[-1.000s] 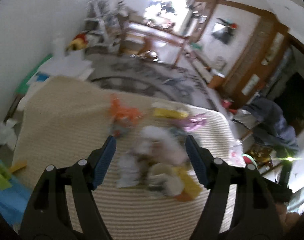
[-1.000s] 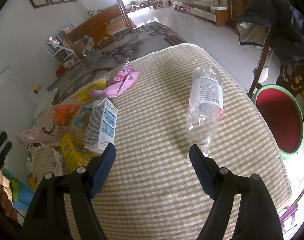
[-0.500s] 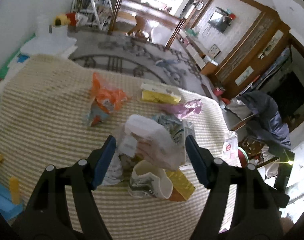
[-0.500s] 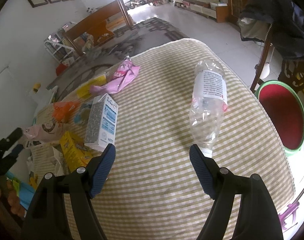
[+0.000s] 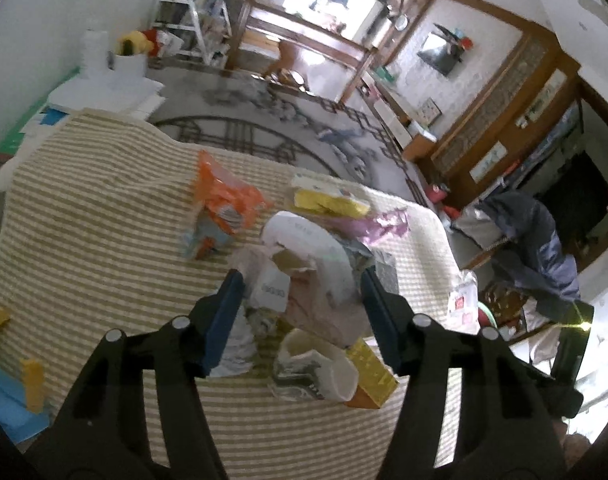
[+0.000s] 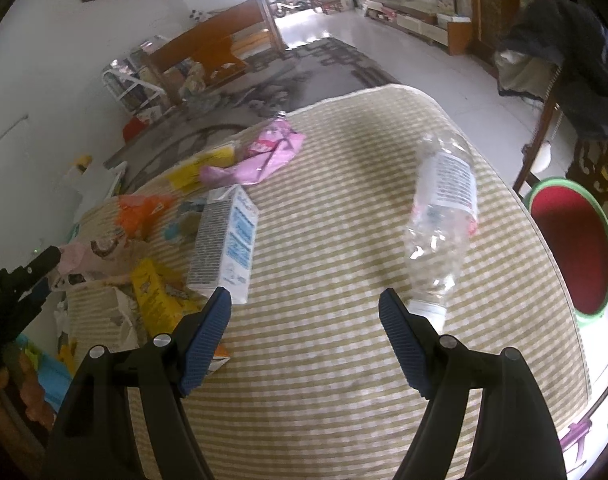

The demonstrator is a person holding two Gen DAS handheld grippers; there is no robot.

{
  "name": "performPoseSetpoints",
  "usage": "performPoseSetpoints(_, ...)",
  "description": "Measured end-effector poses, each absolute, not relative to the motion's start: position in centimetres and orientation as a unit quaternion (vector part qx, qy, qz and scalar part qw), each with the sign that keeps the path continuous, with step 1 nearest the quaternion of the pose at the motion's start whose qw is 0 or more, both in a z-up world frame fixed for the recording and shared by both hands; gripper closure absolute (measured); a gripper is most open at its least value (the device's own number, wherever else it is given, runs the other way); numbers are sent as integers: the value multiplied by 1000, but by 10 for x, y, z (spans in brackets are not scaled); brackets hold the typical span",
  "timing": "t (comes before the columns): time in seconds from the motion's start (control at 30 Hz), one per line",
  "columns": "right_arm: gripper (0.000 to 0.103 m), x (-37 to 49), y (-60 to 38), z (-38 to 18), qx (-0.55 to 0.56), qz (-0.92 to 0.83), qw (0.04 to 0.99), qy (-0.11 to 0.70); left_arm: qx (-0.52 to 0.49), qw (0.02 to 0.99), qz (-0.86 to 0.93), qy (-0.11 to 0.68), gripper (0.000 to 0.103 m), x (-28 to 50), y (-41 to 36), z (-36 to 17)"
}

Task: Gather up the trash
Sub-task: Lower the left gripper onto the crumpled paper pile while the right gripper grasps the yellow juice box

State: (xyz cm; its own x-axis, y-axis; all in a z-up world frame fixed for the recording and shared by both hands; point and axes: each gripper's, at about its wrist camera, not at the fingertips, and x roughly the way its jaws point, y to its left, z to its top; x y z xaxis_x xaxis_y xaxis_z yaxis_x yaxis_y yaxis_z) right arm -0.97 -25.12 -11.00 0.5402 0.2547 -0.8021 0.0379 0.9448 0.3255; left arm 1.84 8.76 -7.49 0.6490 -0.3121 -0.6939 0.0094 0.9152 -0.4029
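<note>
So the left gripper (image 5: 300, 300) has dropped in over the heap of trash on the bench (image 5: 84, 216) since a second ago, and its fingers have just been closing around a pale pink bag (image 5: 319, 284). The bag sits right between them now. Whether the fingers are actually pressing on it yet I can't tell, the edges of the bag hide the contact. Looks to me like the first grab of the pile is happening, nothing lifted so far.

The rest of the mess around it hasn't budged: an orange wrapper (image 5: 224, 204) beyond, a crushed paper cup (image 5: 315, 368) and a yellow box (image 5: 371, 376) just under the gripper.

The right gripper (image 6: 305, 312) has barely moved. Its fingers hang wide open over bare cloth with nothing between them; the plastic bottle (image 6: 441, 216) lies just off its right finger and the milk carton (image 6: 224, 240) by the left one. A red bin (image 6: 571, 244) with a green rim waits at the bench's edge, presumably where it all goes.
</note>
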Motion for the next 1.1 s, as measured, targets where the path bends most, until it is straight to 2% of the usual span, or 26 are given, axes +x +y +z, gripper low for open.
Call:
performPoseSetpoints(0.27,29,0,-181,-98,78,174,859,475,-207,895,-71,388,45,4,112,-63)
performPoseSetpoints(0.47,29,9,-130,-122,41,246,814,525,-209,896,-77,385,44,-4,115,-59)
performPoseSetpoints(0.97,29,7,-111,-147,15,254,789,560,-218,892,-92,386,44,-7,114,-59)
performPoseSetpoints(1.07,33,6,-108,-148,-3,251,791,558,-219,891,-98,387,44,-6,112,-59)
performPoseSetpoints(1.1,39,6,-108,-148,-7,251,791,559,-219,890,-99,386,44,-5,110,-59)
